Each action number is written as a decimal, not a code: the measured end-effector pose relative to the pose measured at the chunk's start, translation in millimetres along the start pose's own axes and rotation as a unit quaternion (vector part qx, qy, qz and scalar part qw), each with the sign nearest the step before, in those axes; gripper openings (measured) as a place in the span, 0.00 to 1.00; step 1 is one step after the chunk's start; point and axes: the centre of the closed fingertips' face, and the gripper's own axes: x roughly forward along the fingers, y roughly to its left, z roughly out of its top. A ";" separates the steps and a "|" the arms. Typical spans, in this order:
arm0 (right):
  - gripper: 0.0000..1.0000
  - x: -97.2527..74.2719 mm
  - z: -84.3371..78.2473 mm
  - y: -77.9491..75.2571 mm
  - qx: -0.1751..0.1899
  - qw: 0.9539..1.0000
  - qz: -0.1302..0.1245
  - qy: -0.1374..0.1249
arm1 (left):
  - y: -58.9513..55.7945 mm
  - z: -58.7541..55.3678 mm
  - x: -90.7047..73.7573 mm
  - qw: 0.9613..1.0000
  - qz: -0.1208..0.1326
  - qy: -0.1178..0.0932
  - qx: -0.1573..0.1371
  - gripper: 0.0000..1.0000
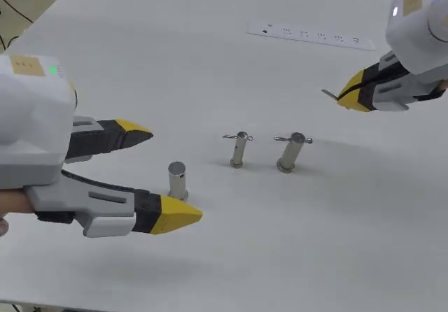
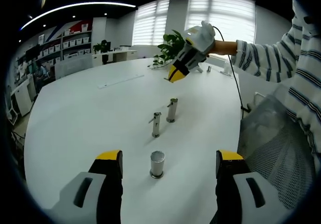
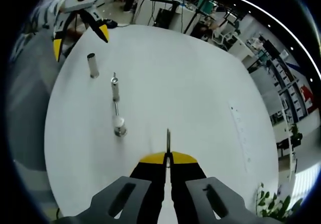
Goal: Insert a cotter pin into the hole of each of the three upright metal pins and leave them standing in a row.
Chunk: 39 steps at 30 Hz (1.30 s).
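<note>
Flanking bare pin (image 2: 157, 163): left gripper (image 2: 169, 157), jaws spread | right gripper (image 3: 168, 156), jaws pinching cotter pin (image 3: 168, 141)

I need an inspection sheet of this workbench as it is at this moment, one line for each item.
Surface: white table, clean.
Job's things: three upright pins in a row; middle pin and right pin are fitted with cotter pins; left pin is bare.
Clutter: power strip at the far side.
Grippers: left gripper open, tips either side of the left pin, not touching; right gripper shut on a loose cotter pin, above the table.
Cables: dark cable beyond the table's far left corner.
Surroundings: office, window blinds and a plant.
</note>
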 end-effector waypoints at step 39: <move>0.03 -47.0 32.7 71.0 -0.006 0.997 -0.056 -0.060 | -27.9 56.2 44.4 0.996 -0.068 -0.059 -0.026 0.47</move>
